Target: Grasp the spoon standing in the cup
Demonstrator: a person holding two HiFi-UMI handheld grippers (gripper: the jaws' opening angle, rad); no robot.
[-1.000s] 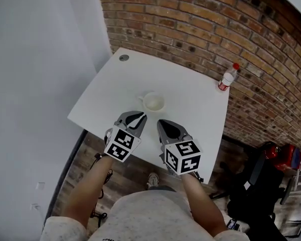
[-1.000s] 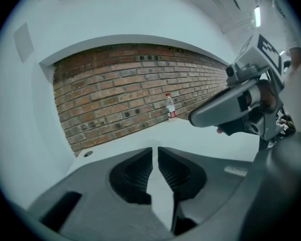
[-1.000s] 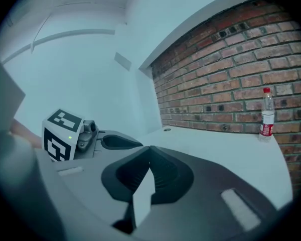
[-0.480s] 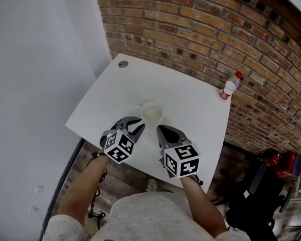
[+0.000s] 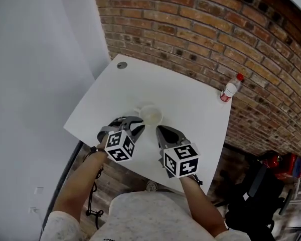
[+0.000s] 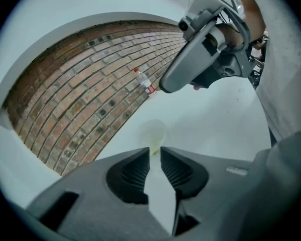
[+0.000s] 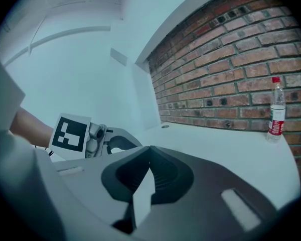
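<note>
**Left gripper turns and lines up on the cup**

Over the last second you have rolled your left gripper [image 6: 155, 153] onto its side and eased it a little nearer the cup [image 5: 151, 115]. Its jaws now stand a narrow slit apart with nothing between them, and in the left gripper view the cup sits just beyond the tips, close to dead ahead. The cup has not moved: it stands upright near the middle of the white desk [image 5: 190, 97], well apart from the bottle [image 5: 230, 89] at the far corner.

Your right gripper [image 7: 150, 149] hangs beside the left, jaw tips touching and empty, aimed past the cup toward the brick wall.

The spoon itself is too small and pale to make out in any view. You are still on the approach, so you likely need to widen the left jaws before reaching in.
</note>
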